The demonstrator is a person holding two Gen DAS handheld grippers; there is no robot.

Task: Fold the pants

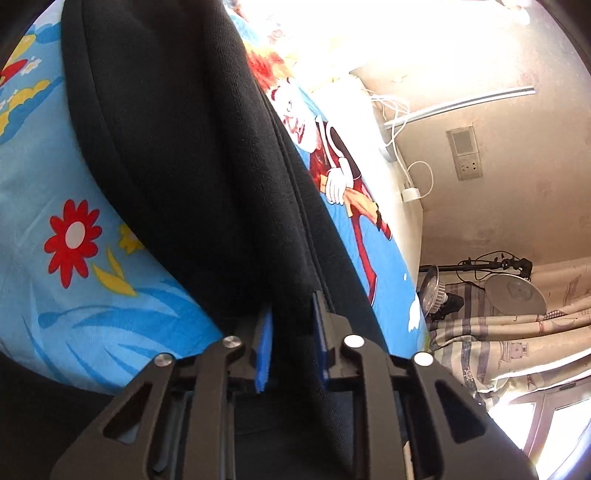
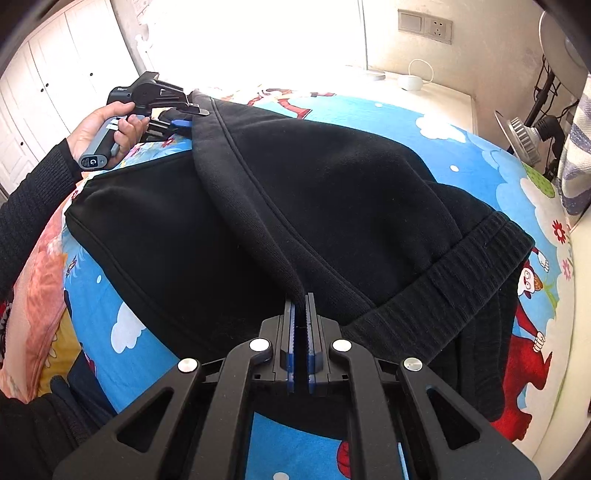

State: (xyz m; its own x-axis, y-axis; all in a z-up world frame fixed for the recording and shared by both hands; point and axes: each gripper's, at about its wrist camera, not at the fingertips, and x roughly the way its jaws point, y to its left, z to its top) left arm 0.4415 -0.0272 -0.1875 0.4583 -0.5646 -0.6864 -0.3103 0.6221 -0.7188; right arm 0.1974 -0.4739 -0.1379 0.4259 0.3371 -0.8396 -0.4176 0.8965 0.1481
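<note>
Black pants [image 2: 303, 206] lie on a bed with a blue cartoon sheet [image 2: 480, 155]. One part is lifted and folded over the rest, with the ribbed waistband [image 2: 454, 280] at the right. My right gripper [image 2: 300, 299] is shut on the near edge of the lifted fold. My left gripper [image 2: 184, 118], held in a hand at the far left, is shut on the other end of that edge. In the left wrist view the left gripper [image 1: 291, 314] pinches the black pants [image 1: 192, 155] between its blue pads.
A white wardrobe [image 2: 55, 74] stands at the far left. A lamp on a stand [image 2: 524, 133] and a striped curtain [image 2: 576, 155] are at the right of the bed. A wall socket [image 2: 439, 27] and a white charger [image 2: 410, 81] are at the back. A pink pillow [image 2: 37, 295] lies at the left.
</note>
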